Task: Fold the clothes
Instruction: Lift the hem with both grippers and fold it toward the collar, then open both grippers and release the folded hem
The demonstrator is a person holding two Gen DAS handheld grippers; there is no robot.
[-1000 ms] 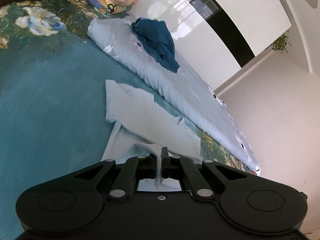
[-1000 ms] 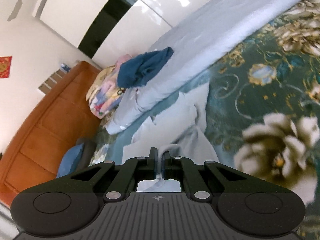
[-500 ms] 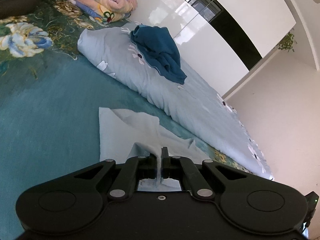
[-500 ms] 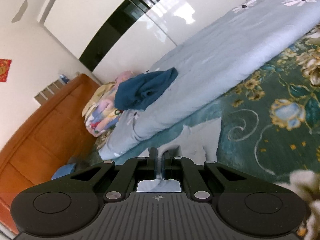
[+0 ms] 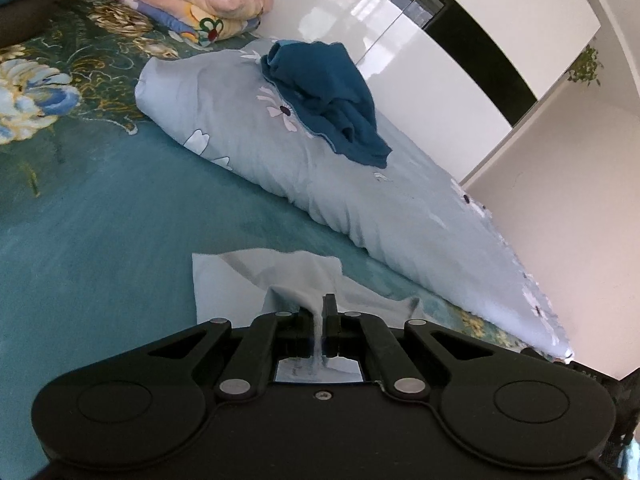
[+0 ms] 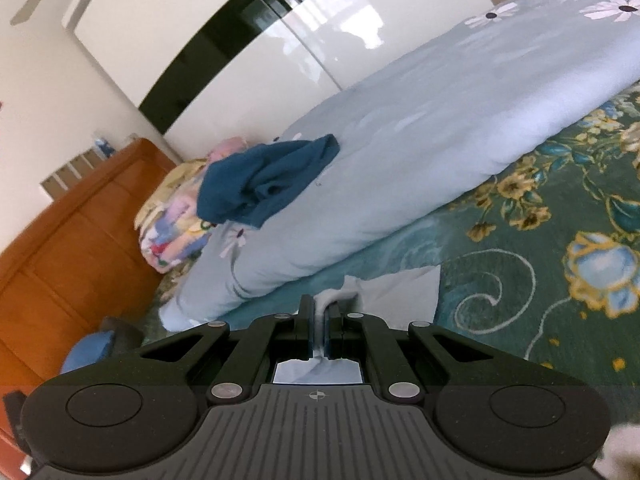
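Note:
A pale grey garment (image 5: 236,280) lies on the teal flowered bed cover, and its near edge is lifted. My left gripper (image 5: 319,312) is shut on a pinch of that cloth, which runs down between the fingers. In the right wrist view the same pale grey garment (image 6: 400,292) shows a folded corner ahead, and my right gripper (image 6: 319,312) is shut on another part of its edge. Most of the cloth is hidden below both grippers. A crumpled dark blue garment (image 5: 328,96) rests on the rolled quilt behind.
A long light-blue quilt with daisy prints (image 5: 380,208) lies across the bed just beyond the garment. A folded multicoloured blanket (image 5: 188,0) sits at the head end by the wooden headboard (image 6: 68,240). White glossy wardrobe doors (image 6: 280,52) stand behind.
Both grippers have carried the held cloth edge forward toward the quilt. Less of the pale garment shows ahead, and the quilt and blue garment appear nearer.

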